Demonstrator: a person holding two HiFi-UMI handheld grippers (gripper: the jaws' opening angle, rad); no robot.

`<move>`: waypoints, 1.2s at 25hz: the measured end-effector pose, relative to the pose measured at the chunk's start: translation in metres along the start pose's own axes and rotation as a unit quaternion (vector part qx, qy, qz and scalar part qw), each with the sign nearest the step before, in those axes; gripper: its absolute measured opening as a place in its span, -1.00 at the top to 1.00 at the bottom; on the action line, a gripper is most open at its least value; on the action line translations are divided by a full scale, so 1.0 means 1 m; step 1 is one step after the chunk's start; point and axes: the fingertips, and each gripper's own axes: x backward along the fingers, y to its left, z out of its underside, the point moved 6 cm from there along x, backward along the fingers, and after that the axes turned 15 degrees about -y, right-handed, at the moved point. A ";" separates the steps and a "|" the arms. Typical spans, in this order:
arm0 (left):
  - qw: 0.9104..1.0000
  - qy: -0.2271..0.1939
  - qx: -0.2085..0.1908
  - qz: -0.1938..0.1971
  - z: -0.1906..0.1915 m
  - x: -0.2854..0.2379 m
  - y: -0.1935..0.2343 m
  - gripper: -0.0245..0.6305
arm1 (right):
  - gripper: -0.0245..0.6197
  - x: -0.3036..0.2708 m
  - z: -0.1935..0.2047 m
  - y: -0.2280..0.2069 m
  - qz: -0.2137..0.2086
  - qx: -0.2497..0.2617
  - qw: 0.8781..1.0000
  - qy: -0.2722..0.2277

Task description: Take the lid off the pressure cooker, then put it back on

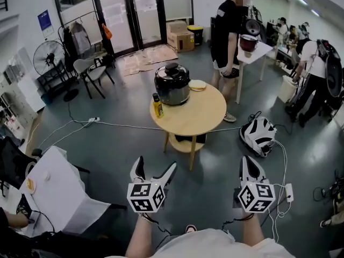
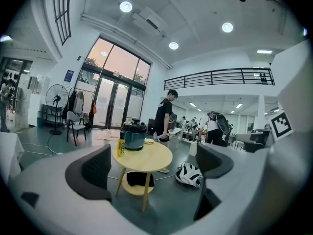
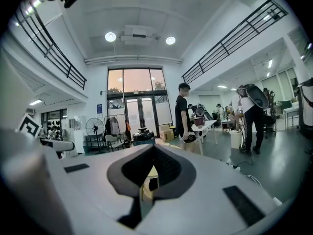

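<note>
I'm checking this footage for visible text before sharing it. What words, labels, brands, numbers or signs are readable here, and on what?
No text can be read in any view.
Blue wall sign: print too small to read.
Yellow bottle: label blurred.
Cardboard boxes: no legible print.
Pressure cooker: no legible brand or panel text.

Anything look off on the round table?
Nothing stands out. The cooker sits upright on the table with its lid on and level. The bottle stands upright beside it. No spills show.
</note>
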 end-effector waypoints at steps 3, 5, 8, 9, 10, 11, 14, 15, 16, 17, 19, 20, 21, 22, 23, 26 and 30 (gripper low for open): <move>1.000 0.003 -0.004 0.003 0.006 -0.023 -0.003 -0.70 | 0.92 -0.019 0.007 -0.012 -0.001 -0.003 1.000 0.002; 1.000 0.006 -0.007 0.002 0.008 -0.035 -0.001 -0.70 | 0.92 -0.029 0.012 -0.017 0.001 -0.009 1.000 0.003; 1.000 0.010 -0.010 0.003 0.010 -0.051 0.003 -0.70 | 0.92 -0.040 0.020 -0.021 0.002 -0.018 1.000 0.007; 1.000 0.011 -0.011 0.003 0.012 -0.056 0.004 -0.70 | 0.92 -0.044 0.024 -0.022 0.002 -0.020 1.000 0.010; 1.000 0.012 -0.011 0.002 0.014 -0.062 0.006 -0.70 | 0.92 -0.047 0.028 -0.024 0.002 -0.022 1.000 0.014; 1.000 0.013 -0.011 0.000 0.016 -0.068 0.008 -0.70 | 0.92 -0.051 0.033 -0.025 0.002 -0.024 1.000 0.017; 1.000 0.011 -0.008 -0.006 0.021 -0.087 0.017 -0.70 | 0.92 -0.063 0.042 -0.030 0.005 -0.023 0.999 0.027; 1.000 0.010 -0.008 -0.005 0.021 -0.094 0.020 -0.70 | 0.92 -0.068 0.043 -0.032 0.008 -0.022 0.999 0.028; 1.000 0.008 -0.009 -0.004 0.022 -0.103 0.024 -0.70 | 0.92 -0.073 0.045 -0.033 0.011 -0.021 0.999 0.028; 1.000 0.006 -0.010 -0.003 0.022 -0.113 0.027 -0.70 | 0.92 -0.081 0.046 -0.035 0.014 -0.021 0.999 0.027; 1.000 0.001 -0.010 0.000 0.023 -0.137 0.036 -0.70 | 0.92 -0.100 0.050 -0.038 0.019 -0.023 0.999 0.024; 1.000 0.000 -0.009 0.003 0.023 -0.150 0.041 -0.70 | 0.92 -0.111 0.053 -0.039 0.021 -0.023 0.999 0.024; 1.000 -0.001 -0.008 0.007 0.023 -0.164 0.045 -0.70 | 0.92 -0.123 0.055 -0.039 0.023 -0.024 0.999 0.024; 1.000 -0.001 -0.008 0.011 0.022 -0.177 0.050 -0.70 | 0.92 -0.136 0.058 -0.039 0.026 -0.026 0.999 0.024; 1.000 -0.001 -0.008 0.016 0.021 -0.190 0.055 -0.70 | 0.92 -0.149 0.059 -0.038 0.027 -0.028 0.999 0.024; 1.000 -0.002 -0.011 0.027 0.014 -0.230 0.072 -0.70 | 0.92 -0.190 0.061 -0.030 0.027 -0.034 0.999 0.021; 0.999 0.000 -0.013 0.036 0.010 -0.285 0.100 -0.70 | 0.92 -0.248 0.067 -0.023 0.029 -0.032 0.999 0.021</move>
